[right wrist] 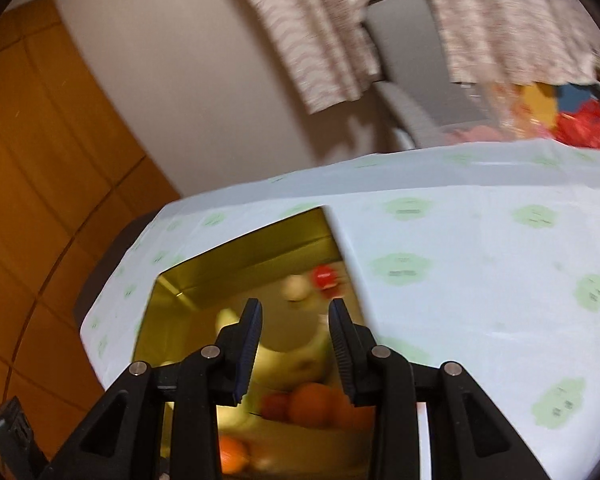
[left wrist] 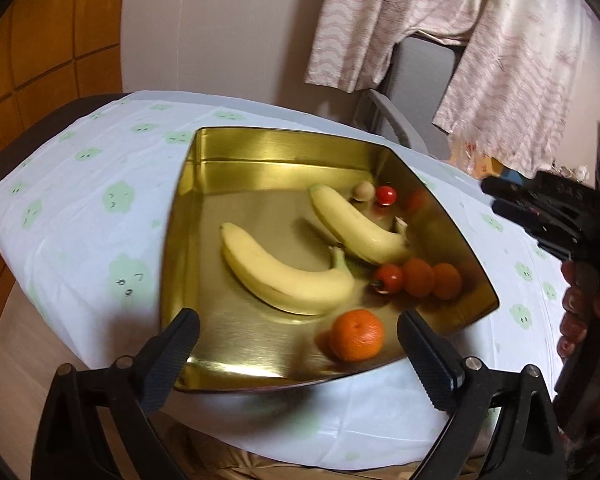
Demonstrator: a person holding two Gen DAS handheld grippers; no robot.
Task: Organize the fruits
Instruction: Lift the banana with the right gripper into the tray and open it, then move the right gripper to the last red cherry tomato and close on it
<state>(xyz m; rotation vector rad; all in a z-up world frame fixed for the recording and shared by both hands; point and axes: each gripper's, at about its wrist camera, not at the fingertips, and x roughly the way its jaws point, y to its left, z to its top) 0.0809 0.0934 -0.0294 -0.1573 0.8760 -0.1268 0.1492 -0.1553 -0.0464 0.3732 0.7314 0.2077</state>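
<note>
A shiny gold tray sits on the white cloth with green prints. In it lie two bananas, an orange mandarin, a red tomato beside two orange fruits, another red tomato and a pale round fruit. My left gripper is open over the tray's near edge, with nothing between its fingers. My right gripper hovers open above the tray, nothing held; the fruit below it is blurred. The right gripper's body shows at the right of the left wrist view, held by a hand.
The cloth-covered table drops off at its left and near edges. Patterned garments hang over a grey chair behind the table. A wooden panelled wall stands at the left. Colourful items lie at the far right.
</note>
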